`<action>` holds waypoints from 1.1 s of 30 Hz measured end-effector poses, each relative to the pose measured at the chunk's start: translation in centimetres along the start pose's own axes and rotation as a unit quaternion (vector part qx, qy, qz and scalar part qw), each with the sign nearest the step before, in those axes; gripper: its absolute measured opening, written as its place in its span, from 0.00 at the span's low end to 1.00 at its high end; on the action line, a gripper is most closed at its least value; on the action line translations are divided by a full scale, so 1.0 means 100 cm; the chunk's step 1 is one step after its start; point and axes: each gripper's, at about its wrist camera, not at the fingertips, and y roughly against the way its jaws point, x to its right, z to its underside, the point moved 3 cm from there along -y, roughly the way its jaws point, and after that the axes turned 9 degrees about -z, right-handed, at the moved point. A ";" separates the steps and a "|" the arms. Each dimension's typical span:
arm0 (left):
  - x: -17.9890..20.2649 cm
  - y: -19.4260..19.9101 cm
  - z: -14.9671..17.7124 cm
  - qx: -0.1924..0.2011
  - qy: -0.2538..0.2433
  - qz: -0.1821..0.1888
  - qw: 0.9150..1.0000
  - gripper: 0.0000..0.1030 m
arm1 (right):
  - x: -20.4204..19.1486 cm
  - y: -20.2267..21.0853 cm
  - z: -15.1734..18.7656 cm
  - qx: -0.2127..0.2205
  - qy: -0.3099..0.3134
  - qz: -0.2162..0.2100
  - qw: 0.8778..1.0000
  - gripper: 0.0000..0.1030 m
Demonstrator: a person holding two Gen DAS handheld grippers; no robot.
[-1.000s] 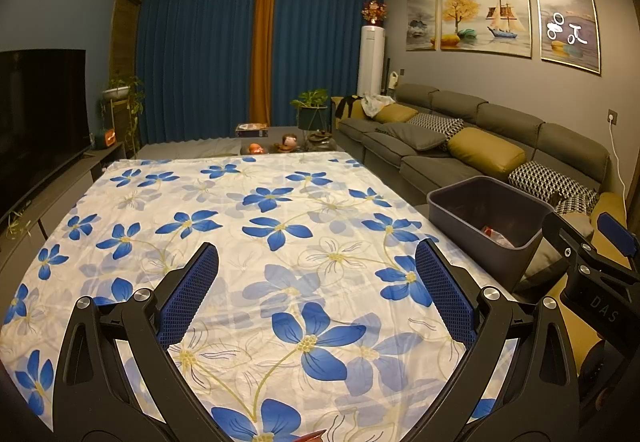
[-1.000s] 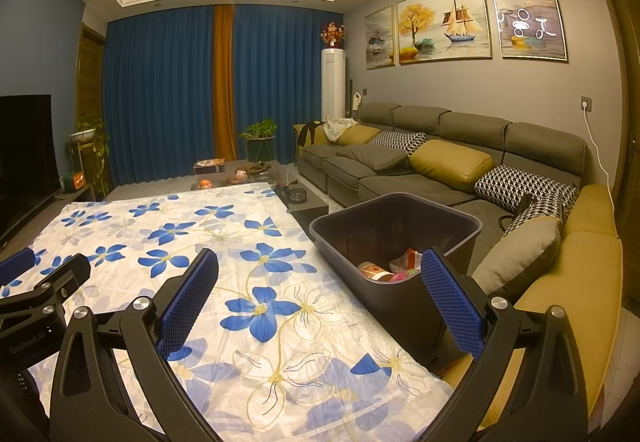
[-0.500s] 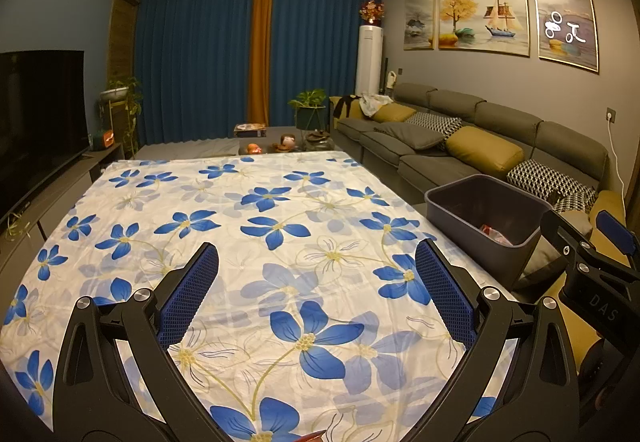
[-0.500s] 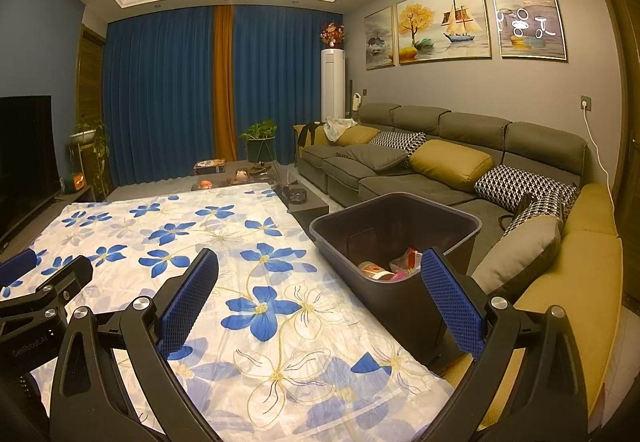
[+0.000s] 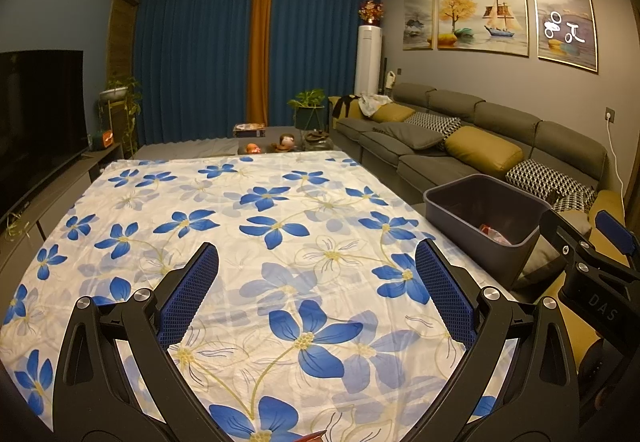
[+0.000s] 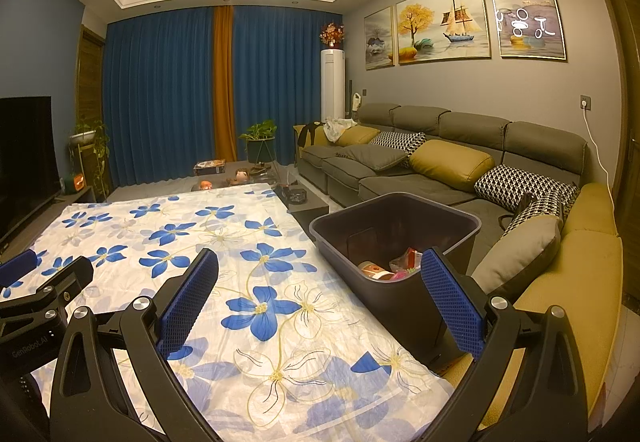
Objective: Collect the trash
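Note:
A dark grey bin (image 6: 460,220) stands off the right edge of the table with the white cloth with blue flowers (image 6: 168,230). Several pieces of trash (image 6: 394,268) lie in its bottom; in the left wrist view the bin (image 5: 448,202) shows red trash (image 5: 496,234). My left gripper (image 5: 318,284) is open and empty above the cloth (image 5: 260,202). My right gripper (image 6: 320,292) is open and empty above the table's right edge, by the bin's near corner. A small reddish scrap (image 5: 314,435) peeks in at the bottom edge of the left wrist view.
A grey sofa (image 6: 440,162) with yellow and patterned cushions runs along the right wall behind the bin. A low table with small items (image 5: 280,142) stands beyond the far edge. A TV (image 5: 36,122) is on the left.

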 end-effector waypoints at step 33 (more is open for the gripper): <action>0.004 0.004 0.004 0.014 -0.017 -0.011 1.000 0.87 | -0.001 0.002 0.001 0.001 -0.002 0.001 1.000 0.95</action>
